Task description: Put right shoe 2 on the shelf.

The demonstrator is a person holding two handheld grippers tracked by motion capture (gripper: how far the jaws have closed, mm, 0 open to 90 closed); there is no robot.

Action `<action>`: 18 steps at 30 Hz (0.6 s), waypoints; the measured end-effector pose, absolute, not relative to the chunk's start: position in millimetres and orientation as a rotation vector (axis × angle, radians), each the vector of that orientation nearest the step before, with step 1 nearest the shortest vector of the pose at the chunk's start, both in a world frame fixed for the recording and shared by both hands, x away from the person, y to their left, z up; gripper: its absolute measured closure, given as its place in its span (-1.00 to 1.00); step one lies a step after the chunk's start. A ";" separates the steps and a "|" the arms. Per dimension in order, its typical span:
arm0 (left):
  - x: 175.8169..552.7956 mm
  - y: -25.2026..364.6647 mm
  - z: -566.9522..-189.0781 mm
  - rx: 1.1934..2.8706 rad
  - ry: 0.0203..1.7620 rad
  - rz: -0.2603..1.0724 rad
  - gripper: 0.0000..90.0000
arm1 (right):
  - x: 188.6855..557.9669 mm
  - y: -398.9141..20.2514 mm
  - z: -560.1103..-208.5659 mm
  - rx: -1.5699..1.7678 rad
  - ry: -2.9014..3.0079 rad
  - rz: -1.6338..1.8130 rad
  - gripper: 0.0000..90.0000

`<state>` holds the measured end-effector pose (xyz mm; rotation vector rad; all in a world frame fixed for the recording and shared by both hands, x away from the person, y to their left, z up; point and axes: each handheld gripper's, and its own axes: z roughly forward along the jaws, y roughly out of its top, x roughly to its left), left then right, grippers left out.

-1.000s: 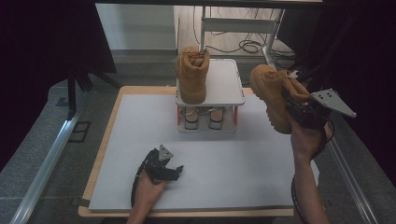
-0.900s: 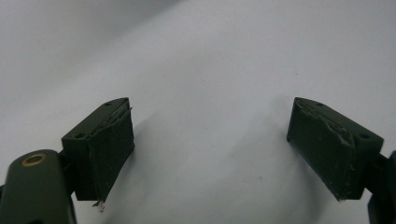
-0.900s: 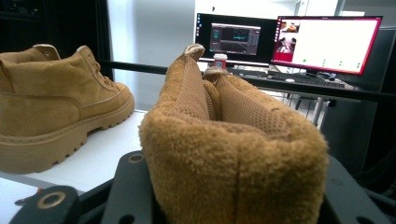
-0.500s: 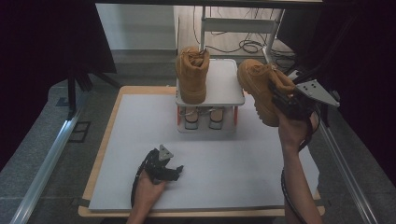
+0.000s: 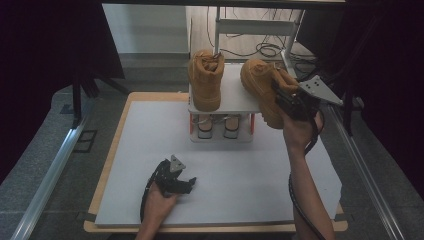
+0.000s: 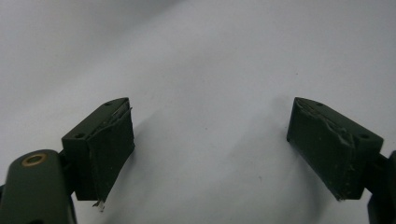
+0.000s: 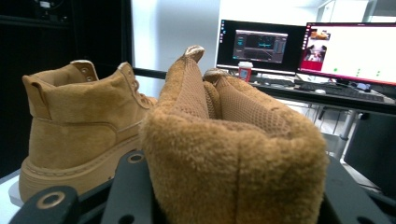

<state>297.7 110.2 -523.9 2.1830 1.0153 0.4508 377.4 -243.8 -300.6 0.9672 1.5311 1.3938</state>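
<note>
A tan boot [image 5: 204, 80] stands on the left half of a small white shoe rack [image 5: 235, 95] at the back of the table; the right gripper view has it at the left [image 7: 74, 126]. My right gripper [image 5: 292, 102] is shut on the fleecy collar of a second tan boot [image 5: 262, 90], held tilted over the rack's right edge. That collar [image 7: 233, 158] sits between the black jaws. My left gripper [image 5: 175, 180] rests open on the white mat [image 5: 235, 185], its pads [image 6: 109, 144] wide apart with nothing between them.
A pair of light shoes [image 5: 217, 125] sits on the rack's lower shelf. The mat lies on a wooden-edged table [image 5: 107, 165]. Monitors [image 7: 303, 46] and a desk show far behind the boots. Metal rails [image 5: 47, 175] run along both sides.
My right gripper has carried the held boot left and toward the back, from beside the rack to over its right edge. The left gripper has stayed put.
</note>
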 end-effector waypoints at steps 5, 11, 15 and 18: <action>297.7 110.5 -523.6 2.190 1.011 0.452 -0.67 | 386.1 -232.2 -301.0 0.961 1.541 1.397 0.24; 297.8 110.5 -523.7 2.189 1.011 0.451 -0.67 | 396.5 -219.8 -301.0 0.962 1.551 1.399 0.24; 297.8 110.5 -523.7 2.190 1.011 0.451 -0.67 | 403.8 -211.3 -300.8 0.964 1.560 1.395 0.24; 297.9 110.6 -523.7 2.189 1.011 0.450 -0.67 | 409.2 -205.6 -301.5 0.970 1.563 1.390 0.24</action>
